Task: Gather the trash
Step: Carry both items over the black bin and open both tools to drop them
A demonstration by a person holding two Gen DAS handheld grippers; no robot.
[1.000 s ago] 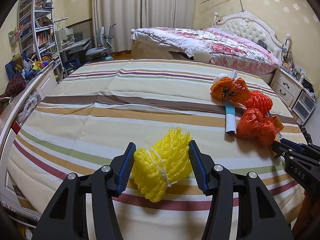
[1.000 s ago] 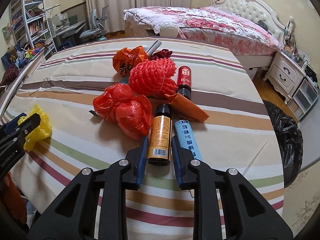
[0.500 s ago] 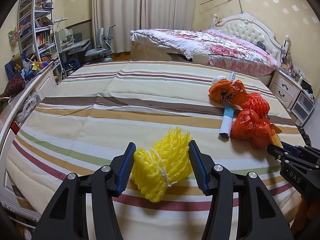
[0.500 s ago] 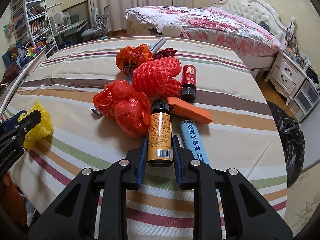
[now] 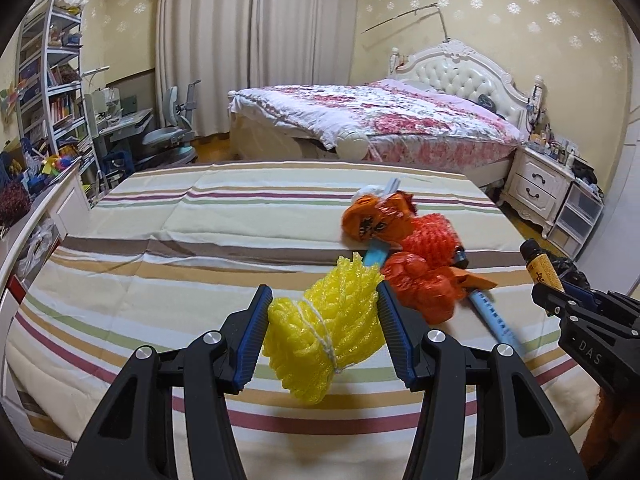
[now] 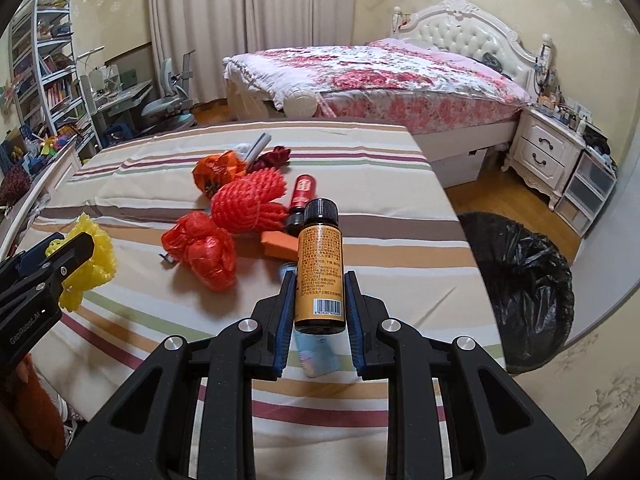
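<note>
Amber bottle (image 6: 319, 268) stands cap-up, pinched by right gripper (image 6: 319, 312); left gripper (image 5: 322, 334) clamps yellow netting (image 5: 324, 328).

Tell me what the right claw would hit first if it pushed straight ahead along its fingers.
Probably the orange wedge-shaped packet on the striped bedspread, struck by the amber bottle the right claw grips, with the dark red-labelled bottle just behind. Depth is unclear.

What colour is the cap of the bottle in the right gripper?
Black, on the bottle with the orange label; the right wrist view shows it best.
</note>
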